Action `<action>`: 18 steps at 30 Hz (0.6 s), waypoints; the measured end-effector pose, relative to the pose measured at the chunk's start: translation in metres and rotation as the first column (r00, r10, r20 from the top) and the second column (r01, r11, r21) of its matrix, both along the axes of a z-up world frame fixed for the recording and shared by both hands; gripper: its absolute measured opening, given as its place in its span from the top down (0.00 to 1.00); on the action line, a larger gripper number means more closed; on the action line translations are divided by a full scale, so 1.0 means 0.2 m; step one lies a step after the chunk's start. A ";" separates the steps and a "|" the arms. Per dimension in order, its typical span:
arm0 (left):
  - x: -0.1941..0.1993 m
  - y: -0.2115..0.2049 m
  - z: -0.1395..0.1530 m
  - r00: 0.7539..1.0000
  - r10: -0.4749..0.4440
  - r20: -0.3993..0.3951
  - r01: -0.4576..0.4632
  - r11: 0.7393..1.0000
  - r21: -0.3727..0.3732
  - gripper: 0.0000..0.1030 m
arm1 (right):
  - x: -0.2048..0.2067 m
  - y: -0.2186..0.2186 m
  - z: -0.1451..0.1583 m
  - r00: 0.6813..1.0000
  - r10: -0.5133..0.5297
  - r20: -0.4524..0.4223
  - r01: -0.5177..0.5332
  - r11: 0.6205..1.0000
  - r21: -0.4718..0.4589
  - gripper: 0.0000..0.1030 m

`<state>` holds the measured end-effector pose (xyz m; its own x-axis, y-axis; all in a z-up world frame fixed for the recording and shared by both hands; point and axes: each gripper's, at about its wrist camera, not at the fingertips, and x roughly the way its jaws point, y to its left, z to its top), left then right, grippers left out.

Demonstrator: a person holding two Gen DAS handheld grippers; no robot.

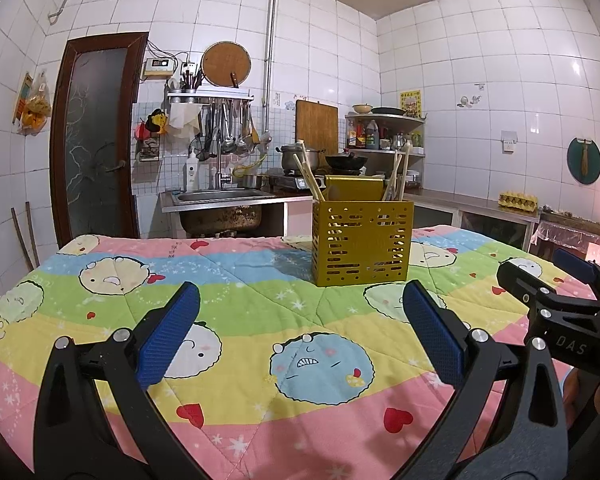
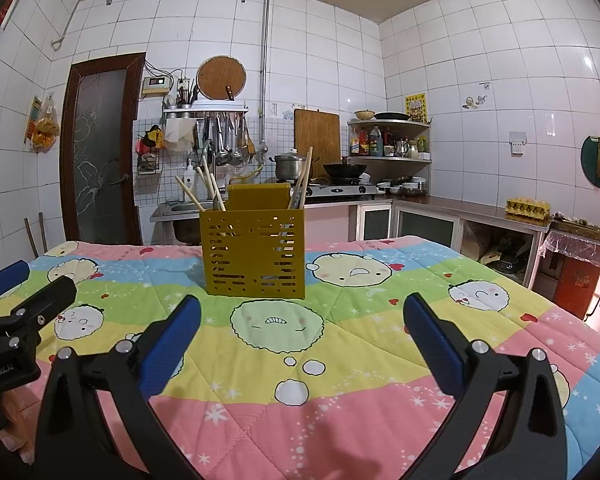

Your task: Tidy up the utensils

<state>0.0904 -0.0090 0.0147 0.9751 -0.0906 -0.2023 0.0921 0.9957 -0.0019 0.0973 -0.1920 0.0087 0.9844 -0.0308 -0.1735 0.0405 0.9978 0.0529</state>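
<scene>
A yellow perforated utensil holder [image 1: 362, 240] stands upright on the cartoon-print quilt [image 1: 240, 312] covering the table. It also shows in the right wrist view [image 2: 256, 252]. Wooden chopsticks [image 1: 310, 178] lean out of its left side and more chopsticks [image 1: 398, 176] out of its right side; in the right wrist view they show too [image 2: 206, 190]. My left gripper [image 1: 300, 304] is open and empty, short of the holder. My right gripper [image 2: 302, 316] is open and empty, also short of it. Each gripper shows at the edge of the other's view [image 1: 548, 280].
Behind the table are a steel sink [image 1: 220, 196], a stove with a pot [image 1: 300, 156] and wok [image 1: 346, 160], a corner shelf with bottles [image 1: 384, 132], and a counter with an egg tray [image 1: 518, 200]. A dark door [image 1: 96, 140] is at left.
</scene>
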 end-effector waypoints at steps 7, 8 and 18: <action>0.00 0.00 0.00 1.000 0.001 0.000 -0.001 1.000 -0.001 0.05 | -0.01 0.01 0.00 1.000 -0.002 0.006 0.002 1.000 -0.004 0.04; 0.00 0.00 0.00 1.000 0.001 0.000 -0.001 1.000 0.000 0.05 | -0.01 0.01 0.00 1.000 -0.002 0.007 0.002 1.000 -0.006 0.04; 0.00 0.00 0.00 1.000 0.001 -0.001 -0.001 1.000 -0.001 0.05 | -0.01 0.01 0.00 1.000 -0.003 0.010 0.003 1.000 -0.010 0.04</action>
<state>0.0900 -0.0086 0.0148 0.9751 -0.0897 -0.2028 0.0911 0.9958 -0.0026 0.0948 -0.1900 0.0080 0.9859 -0.0352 -0.1634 0.0428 0.9982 0.0430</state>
